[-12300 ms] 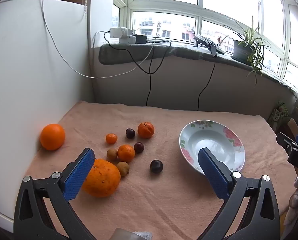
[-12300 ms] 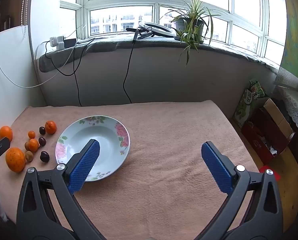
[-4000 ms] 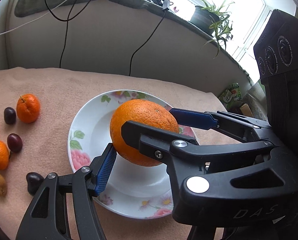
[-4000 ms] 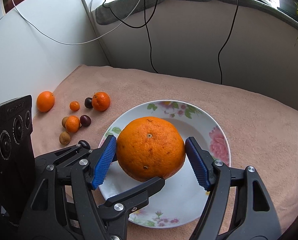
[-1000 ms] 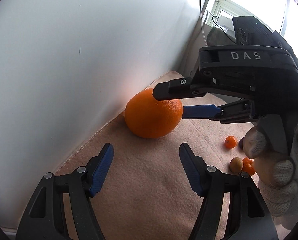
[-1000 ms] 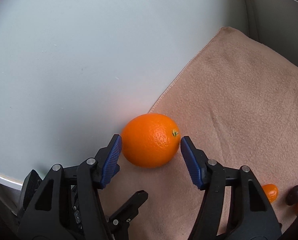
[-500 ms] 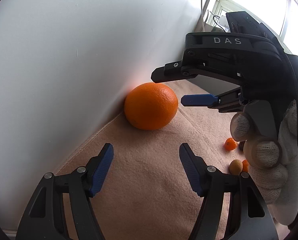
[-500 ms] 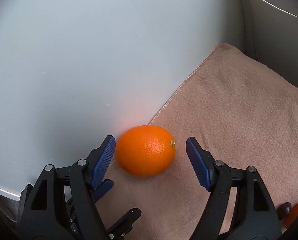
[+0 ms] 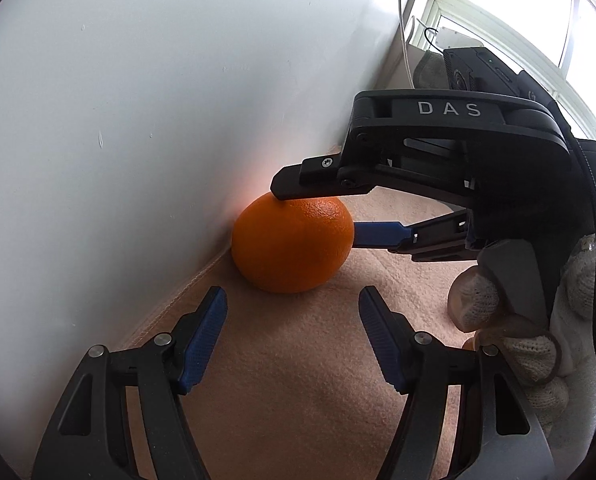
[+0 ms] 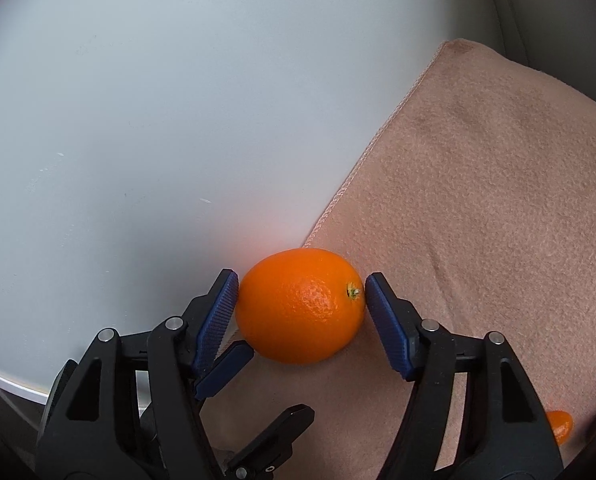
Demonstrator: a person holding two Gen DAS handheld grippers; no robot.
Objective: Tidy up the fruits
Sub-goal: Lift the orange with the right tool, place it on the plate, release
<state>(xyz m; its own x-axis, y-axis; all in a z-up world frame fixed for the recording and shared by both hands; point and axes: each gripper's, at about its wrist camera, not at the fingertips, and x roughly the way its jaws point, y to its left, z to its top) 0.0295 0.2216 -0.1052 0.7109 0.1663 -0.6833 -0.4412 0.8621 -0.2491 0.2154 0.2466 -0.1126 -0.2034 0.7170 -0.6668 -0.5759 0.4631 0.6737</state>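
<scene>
An orange (image 10: 299,306) lies on the pink cloth (image 10: 477,220) against the white wall panel; it also shows in the left wrist view (image 9: 292,244). My right gripper (image 10: 301,296) has closed onto it, with a blue pad touching each side. In the left wrist view the right gripper (image 9: 317,208) comes in from the right, one finger above the orange and one beside it. My left gripper (image 9: 292,328) is open and empty, just short of the orange.
The white wall panel (image 10: 178,120) stands right behind the orange. A small orange fruit (image 10: 559,426) lies at the lower right on the cloth. A gloved hand (image 9: 537,340) holds the right gripper. A window (image 9: 497,12) is at the far right.
My right gripper has moved in around the orange and narrowed until its pads touch both sides. My left gripper has held its place, open.
</scene>
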